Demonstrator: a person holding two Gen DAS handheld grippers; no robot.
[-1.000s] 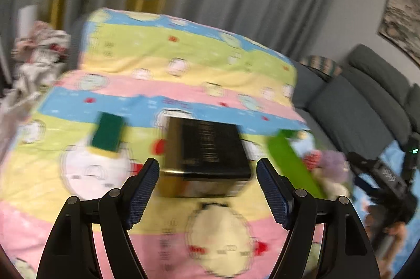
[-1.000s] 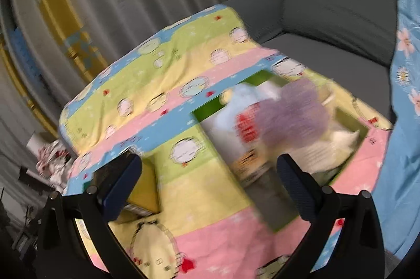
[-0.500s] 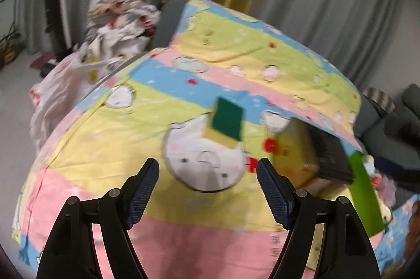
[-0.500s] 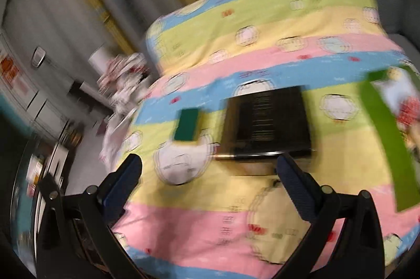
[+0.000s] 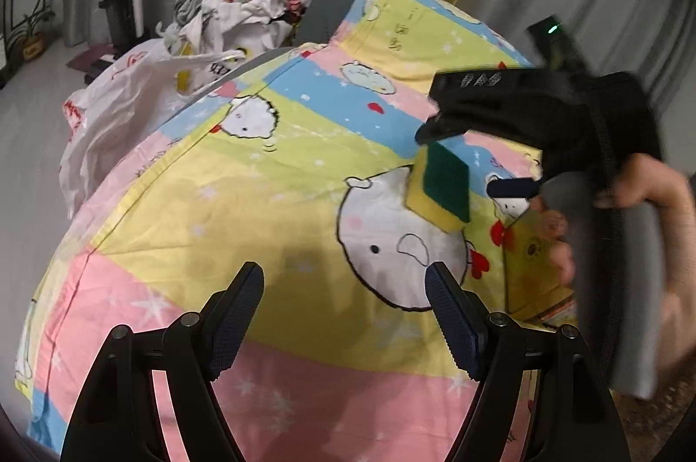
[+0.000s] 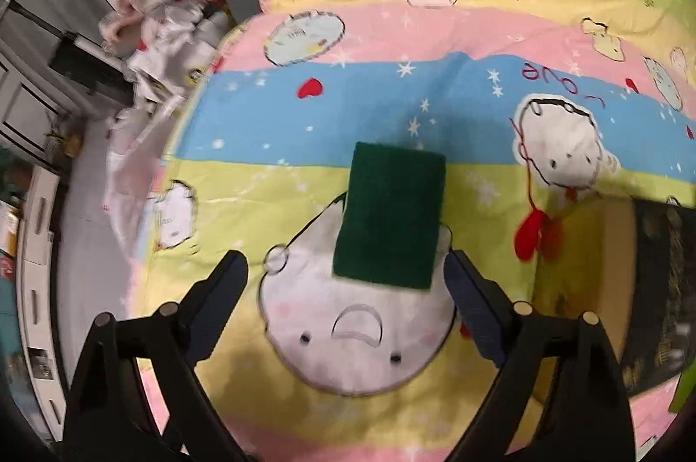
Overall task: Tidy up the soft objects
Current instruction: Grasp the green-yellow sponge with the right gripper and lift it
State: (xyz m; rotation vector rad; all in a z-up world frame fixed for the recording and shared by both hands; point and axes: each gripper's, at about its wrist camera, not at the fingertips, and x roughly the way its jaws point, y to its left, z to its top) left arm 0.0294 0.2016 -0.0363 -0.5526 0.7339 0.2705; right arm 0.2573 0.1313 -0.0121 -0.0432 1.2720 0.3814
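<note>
While the green-topped yellow rectangular sponge [image 6: 389,218] lies ungrasped on the cartoon-print sheet [image 6: 435,105], the right gripper's [image 6: 343,294] empty jaws are closing around it, seemingly untouched; the left gripper [image 5: 343,314] hangs half-open, empty.

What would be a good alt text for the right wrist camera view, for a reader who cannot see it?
The right gripper points down at a green sponge lying on a cartoon-print bedsheet, its jaws closing but not yet touching the sponge. A dark box sits at the right edge.
</note>
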